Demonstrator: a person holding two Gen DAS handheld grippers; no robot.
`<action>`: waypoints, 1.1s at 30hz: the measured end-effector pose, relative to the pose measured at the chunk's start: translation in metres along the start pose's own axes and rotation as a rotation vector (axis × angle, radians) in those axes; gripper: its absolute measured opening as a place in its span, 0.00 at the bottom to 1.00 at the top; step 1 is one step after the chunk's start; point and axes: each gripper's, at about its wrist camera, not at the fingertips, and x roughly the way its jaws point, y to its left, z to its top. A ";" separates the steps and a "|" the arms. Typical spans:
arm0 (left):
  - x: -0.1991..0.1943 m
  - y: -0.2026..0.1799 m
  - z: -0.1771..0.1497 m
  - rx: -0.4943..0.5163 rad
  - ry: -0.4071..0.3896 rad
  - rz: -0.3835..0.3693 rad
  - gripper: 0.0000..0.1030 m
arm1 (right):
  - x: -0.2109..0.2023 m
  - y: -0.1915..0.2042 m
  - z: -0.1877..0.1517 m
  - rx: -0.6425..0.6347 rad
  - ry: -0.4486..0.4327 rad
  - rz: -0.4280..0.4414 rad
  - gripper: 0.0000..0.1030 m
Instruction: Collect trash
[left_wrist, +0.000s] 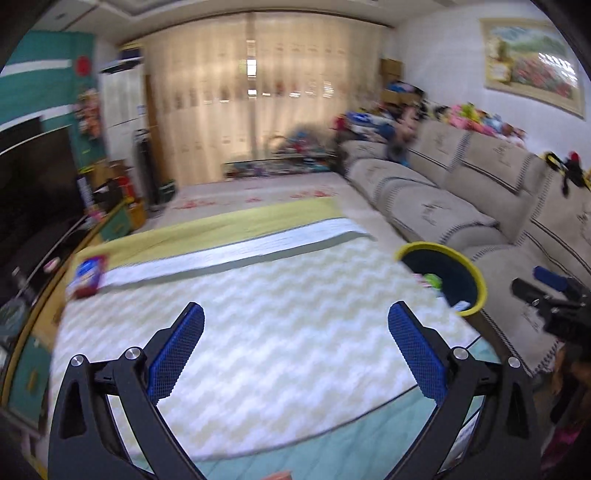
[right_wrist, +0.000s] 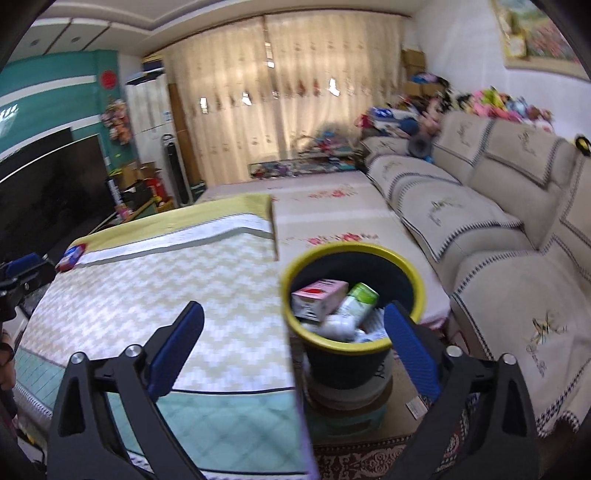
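A dark trash bin with a yellow rim (right_wrist: 354, 248) stands just off the table's right edge, on a low stack. Inside lie a pink box (right_wrist: 319, 297), a green and white packet (right_wrist: 360, 299) and other litter. My right gripper (right_wrist: 293, 308) hangs open and empty in front of the bin, its right finger by the rim. My left gripper (left_wrist: 297, 308) is open and empty over the zigzag tablecloth (left_wrist: 277, 350). A red and blue snack packet (left_wrist: 86, 277) lies at the table's far left corner. The bin (left_wrist: 424, 246) shows to the right in the left wrist view.
A beige sofa (right_wrist: 480, 206) runs along the right, close behind the bin. A dark TV (left_wrist: 33, 177) and a low cabinet line the left side. The other gripper (left_wrist: 546, 295) shows at the right edge. A patterned rug (right_wrist: 369, 461) lies below the bin.
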 end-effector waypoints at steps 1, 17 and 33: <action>-0.011 0.012 -0.007 -0.016 -0.003 0.018 0.95 | -0.005 0.007 0.001 -0.011 -0.006 0.009 0.93; -0.126 0.065 -0.047 -0.147 -0.143 0.151 0.95 | -0.056 0.048 -0.004 -0.065 -0.049 -0.004 0.93; -0.127 0.076 -0.047 -0.176 -0.131 0.178 0.95 | -0.050 0.053 -0.001 -0.049 -0.042 0.016 0.93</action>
